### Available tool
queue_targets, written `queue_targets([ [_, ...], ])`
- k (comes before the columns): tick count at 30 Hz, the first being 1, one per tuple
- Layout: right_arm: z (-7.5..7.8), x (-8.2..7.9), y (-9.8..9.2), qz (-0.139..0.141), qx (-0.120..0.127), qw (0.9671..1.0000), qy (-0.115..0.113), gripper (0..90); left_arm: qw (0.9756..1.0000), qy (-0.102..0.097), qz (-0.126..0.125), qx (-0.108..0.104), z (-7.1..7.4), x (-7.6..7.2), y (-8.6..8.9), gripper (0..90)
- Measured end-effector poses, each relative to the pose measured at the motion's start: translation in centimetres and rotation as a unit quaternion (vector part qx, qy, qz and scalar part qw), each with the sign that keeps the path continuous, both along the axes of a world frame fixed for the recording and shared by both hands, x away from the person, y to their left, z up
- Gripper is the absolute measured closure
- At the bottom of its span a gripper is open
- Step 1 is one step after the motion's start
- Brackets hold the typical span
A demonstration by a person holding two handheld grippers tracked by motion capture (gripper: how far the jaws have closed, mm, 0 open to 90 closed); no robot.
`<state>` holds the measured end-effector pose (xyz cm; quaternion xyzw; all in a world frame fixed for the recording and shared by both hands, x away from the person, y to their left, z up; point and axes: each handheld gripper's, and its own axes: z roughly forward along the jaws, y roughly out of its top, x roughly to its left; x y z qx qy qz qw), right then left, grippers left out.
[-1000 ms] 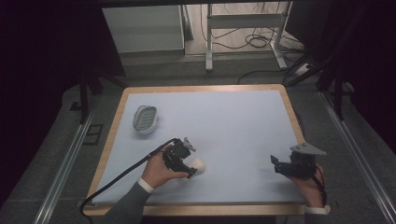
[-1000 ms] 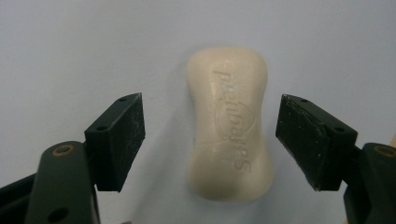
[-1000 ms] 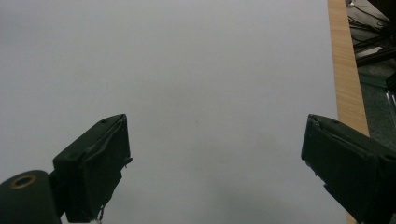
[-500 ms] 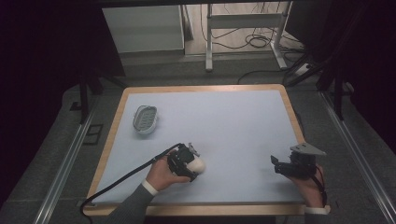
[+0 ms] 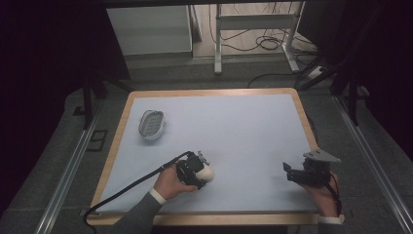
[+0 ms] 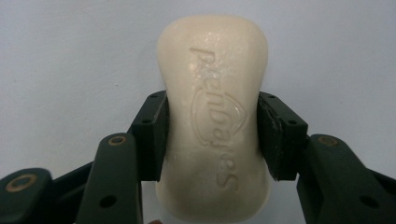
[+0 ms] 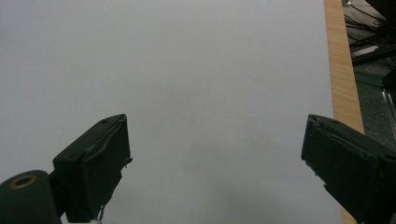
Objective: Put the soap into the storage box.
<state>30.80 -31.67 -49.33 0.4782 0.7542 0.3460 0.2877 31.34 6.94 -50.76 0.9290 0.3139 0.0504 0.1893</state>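
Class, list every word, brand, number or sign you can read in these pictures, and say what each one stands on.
"pembajes" or close to it: raised letters along the top face of the cream soap bar, running lengthwise toward the camera; the shallow relief leaves some letters uncertain.
A curved emblem arches over the middle letters; it holds no readable text.
Nothing else bears readable writing.

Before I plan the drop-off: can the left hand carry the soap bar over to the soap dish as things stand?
Probably yes. The left gripper is shut on the soap bar, and only bare table lies between it and the soap dish toward the far left corner.
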Motion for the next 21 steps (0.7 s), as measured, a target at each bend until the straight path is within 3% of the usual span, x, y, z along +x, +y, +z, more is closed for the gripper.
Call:
queue_targets([
  [12,0.0,0.0,-0.2,-0.004,-0.001,1.0,-0.002,7.8,1.0,-0.006,-0.004,-0.005,0.4,0.0,0.3,49.5],
  [21,0.0,0.0,-0.2,-0.004,-0.001,1.0,-0.002,7.8,0.9998,-0.009,-0.001,-0.02,1.9,0.6,1.6,49.5],
])
